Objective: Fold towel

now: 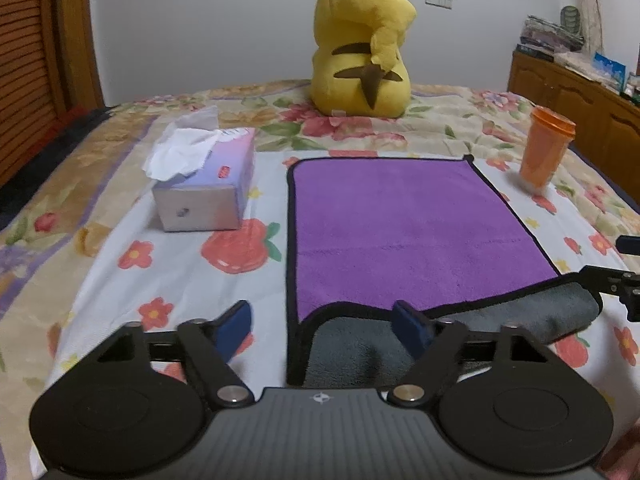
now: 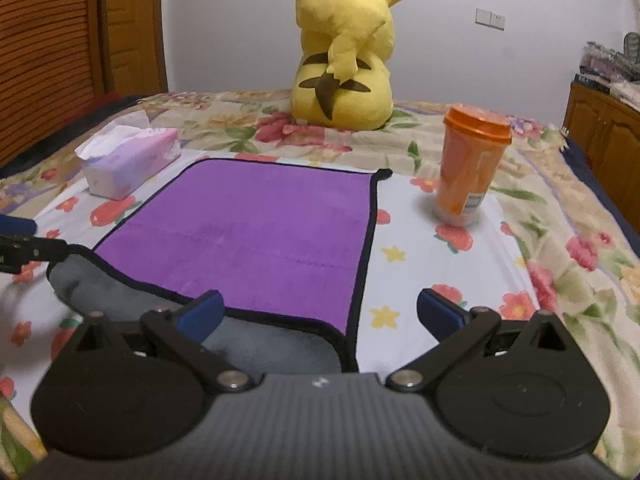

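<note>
A purple towel (image 1: 404, 228) with black trim and a grey underside lies on the flowered bedspread; it also shows in the right wrist view (image 2: 256, 232). Its near edge is turned over, so the grey side (image 1: 352, 344) faces up. My left gripper (image 1: 326, 330) is open, straddling the towel's near left corner, blue pads apart. My right gripper (image 2: 318, 314) is open, straddling the near right corner. Each gripper's tip shows at the edge of the other's view. Neither holds the cloth.
A tissue box (image 1: 208, 184) stands left of the towel. An orange lidded cup (image 2: 468, 168) stands to its right. A yellow plush toy (image 1: 360, 44) sits behind on the bed. A wooden cabinet (image 1: 576, 100) is at far right.
</note>
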A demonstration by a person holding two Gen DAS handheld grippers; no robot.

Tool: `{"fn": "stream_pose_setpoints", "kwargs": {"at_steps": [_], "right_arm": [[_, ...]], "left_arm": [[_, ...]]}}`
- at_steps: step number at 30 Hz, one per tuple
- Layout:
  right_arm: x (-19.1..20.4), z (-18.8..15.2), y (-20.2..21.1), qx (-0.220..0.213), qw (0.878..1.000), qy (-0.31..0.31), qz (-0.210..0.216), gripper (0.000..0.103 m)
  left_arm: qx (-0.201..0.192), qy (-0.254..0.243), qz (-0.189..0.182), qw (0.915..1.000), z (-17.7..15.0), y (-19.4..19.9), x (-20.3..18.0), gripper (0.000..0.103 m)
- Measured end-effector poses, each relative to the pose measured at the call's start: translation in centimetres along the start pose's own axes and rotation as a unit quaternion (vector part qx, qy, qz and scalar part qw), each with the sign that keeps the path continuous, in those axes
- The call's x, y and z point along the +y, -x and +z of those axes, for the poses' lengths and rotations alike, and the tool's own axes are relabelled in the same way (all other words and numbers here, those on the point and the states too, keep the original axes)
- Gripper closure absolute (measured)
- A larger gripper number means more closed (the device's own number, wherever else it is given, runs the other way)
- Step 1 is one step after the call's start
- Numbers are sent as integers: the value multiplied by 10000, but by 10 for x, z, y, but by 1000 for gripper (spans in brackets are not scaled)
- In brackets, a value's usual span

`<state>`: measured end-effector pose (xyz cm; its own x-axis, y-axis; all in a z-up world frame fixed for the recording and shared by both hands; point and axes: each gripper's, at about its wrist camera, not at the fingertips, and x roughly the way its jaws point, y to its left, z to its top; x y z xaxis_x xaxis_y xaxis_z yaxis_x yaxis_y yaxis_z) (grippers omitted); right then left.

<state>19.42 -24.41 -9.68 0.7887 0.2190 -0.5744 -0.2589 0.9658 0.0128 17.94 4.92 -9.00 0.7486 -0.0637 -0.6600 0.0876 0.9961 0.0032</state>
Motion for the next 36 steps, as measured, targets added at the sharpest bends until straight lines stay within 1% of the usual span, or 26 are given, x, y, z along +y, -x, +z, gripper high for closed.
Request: {"fn": "stream_pose_setpoints", "kwargs": {"at_steps": [2, 6, 8, 10, 11, 12, 13, 16, 20, 22, 31, 36], "right_arm": [[-1, 0, -2, 49, 10000, -19, 38, 0], [-2, -1, -8, 185, 9998, -21, 82, 0], [-2, -2, -11, 276, 9996, -19, 104, 1], [-2, -3, -13, 370, 9992, -27, 118, 1], [-3, -3, -14, 409, 9991, -35, 125, 4], [-3, -4, -16, 459, 9988, -49, 147, 13], [-4, -4, -17, 520, 9985, -65, 170, 15], [-5, -6, -19, 629, 9978, -103, 179, 15], [-7, -6, -20, 716, 9967, -208, 319, 15], [-9, -7, -22, 782, 9959, -240, 380, 16], [-11, -8, -25, 989, 9927, -347, 601, 28], [-13, -7, -26, 1032, 9918, -372, 651, 40]], "left_arm": [[40, -44, -7, 10000, -1, -4, -1, 34], [145, -83, -21, 9999, -2, -9, -1, 36], [227, -84, -20, 9997, -2, -12, 1, 40], [298, -37, -43, 9995, -3, -15, 4, 42], [325, -17, -54, 9995, -3, -16, 5, 44], [344, -4, -65, 9994, -3, -17, 6, 45], [365, 12, -94, 9993, -4, -18, 7, 47], [427, 44, -149, 9990, -5, -21, 8, 54], [507, 55, -247, 9984, -6, -23, 7, 64], [529, 58, -261, 9982, -7, -24, 6, 64], [636, 76, -277, 9976, -11, -28, 6, 67], [644, 68, -287, 9975, -12, -28, 5, 68]]}}
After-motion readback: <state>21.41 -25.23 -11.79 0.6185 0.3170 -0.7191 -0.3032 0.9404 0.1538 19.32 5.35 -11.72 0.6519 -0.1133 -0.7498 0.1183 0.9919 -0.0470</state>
